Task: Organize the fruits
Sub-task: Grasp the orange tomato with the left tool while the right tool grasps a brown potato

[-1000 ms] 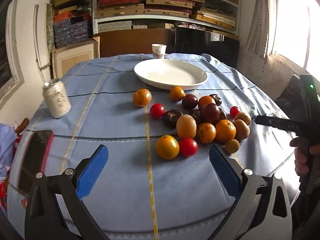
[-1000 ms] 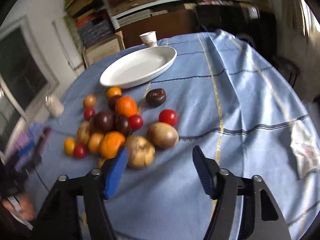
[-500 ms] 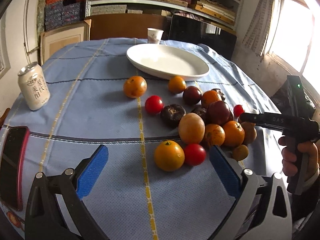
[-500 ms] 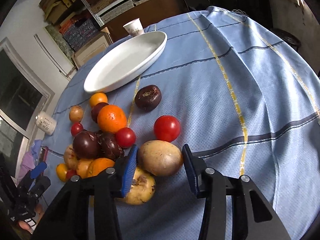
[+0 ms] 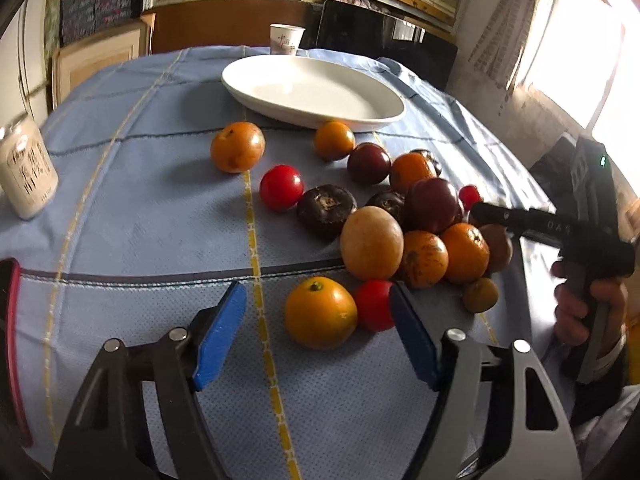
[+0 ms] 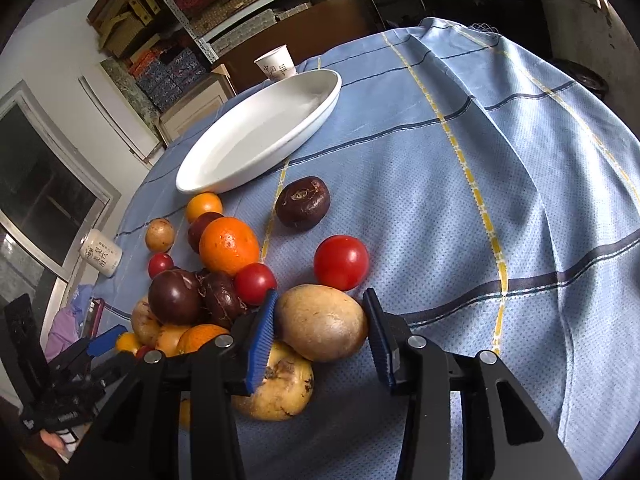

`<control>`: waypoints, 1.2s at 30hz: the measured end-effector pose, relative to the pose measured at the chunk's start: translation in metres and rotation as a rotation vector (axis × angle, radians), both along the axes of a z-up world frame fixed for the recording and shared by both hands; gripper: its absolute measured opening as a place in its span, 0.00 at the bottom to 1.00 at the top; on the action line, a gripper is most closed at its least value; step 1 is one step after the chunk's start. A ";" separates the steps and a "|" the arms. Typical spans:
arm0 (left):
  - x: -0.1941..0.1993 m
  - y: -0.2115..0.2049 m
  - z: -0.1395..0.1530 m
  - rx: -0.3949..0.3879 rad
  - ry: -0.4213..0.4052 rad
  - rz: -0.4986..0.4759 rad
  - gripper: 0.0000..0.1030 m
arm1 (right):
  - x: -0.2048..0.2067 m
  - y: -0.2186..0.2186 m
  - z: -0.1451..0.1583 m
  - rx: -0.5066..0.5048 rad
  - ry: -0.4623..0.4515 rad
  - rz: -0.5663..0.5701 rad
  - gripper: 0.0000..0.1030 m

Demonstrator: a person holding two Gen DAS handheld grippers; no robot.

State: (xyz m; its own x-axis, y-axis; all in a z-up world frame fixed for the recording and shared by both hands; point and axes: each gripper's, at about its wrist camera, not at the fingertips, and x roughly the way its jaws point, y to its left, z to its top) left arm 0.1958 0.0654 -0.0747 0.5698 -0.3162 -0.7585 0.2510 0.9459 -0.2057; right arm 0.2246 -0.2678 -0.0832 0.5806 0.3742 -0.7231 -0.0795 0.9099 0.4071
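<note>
Blue pads of the right gripper (image 6: 318, 330) clamp the tan egg-shaped fruit (image 6: 322, 322) across its short axis, left pad flat on its side, right pad at the other flank; jaws have just been closing and look seated. Fruit sits on the near edge of the pile, resting partly on a blemished yellow fruit (image 6: 276, 388) below it. Judged firm-skinned, smooth, moderately light; rounded sides may slip, so a mid-girth hold is right, with modest squeeze to avoid bruising.

Left gripper (image 5: 316, 332) jaws have just been closing too, but the pads are clear of anything: the orange citrus (image 5: 320, 312) and a small red tomato (image 5: 374, 304) both lie between them, right pad just beside the tomato. Two-fruit grab is a risk; tomato is soft.

Beyond the pile, the white oval dish (image 6: 320, 104) stands without fruit on the blue tablecloth (image 6: 500, 160), paper cup (image 6: 276, 64) behind it, can (image 5: 26, 172) well off to the left.
</note>
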 end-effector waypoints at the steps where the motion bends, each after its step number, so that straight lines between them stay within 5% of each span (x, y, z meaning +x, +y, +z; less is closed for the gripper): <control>1: 0.000 0.003 0.000 -0.014 0.000 0.005 0.64 | 0.000 0.001 0.000 -0.006 -0.002 0.001 0.42; 10: 0.003 0.013 -0.007 -0.095 0.055 0.011 0.46 | -0.002 0.002 0.000 -0.013 -0.006 0.004 0.43; 20: 0.003 0.000 -0.009 -0.008 0.081 0.041 0.45 | -0.002 0.004 0.000 -0.020 -0.009 0.006 0.43; 22: 0.001 -0.003 -0.010 0.000 0.085 0.024 0.36 | -0.003 0.004 0.000 -0.017 -0.009 0.005 0.43; 26: -0.007 -0.006 -0.009 0.024 0.067 0.024 0.35 | -0.003 -0.001 -0.001 0.002 -0.008 0.000 0.42; 36: -0.005 0.007 0.018 0.018 0.014 0.026 0.35 | -0.005 -0.006 0.024 -0.021 -0.057 0.036 0.42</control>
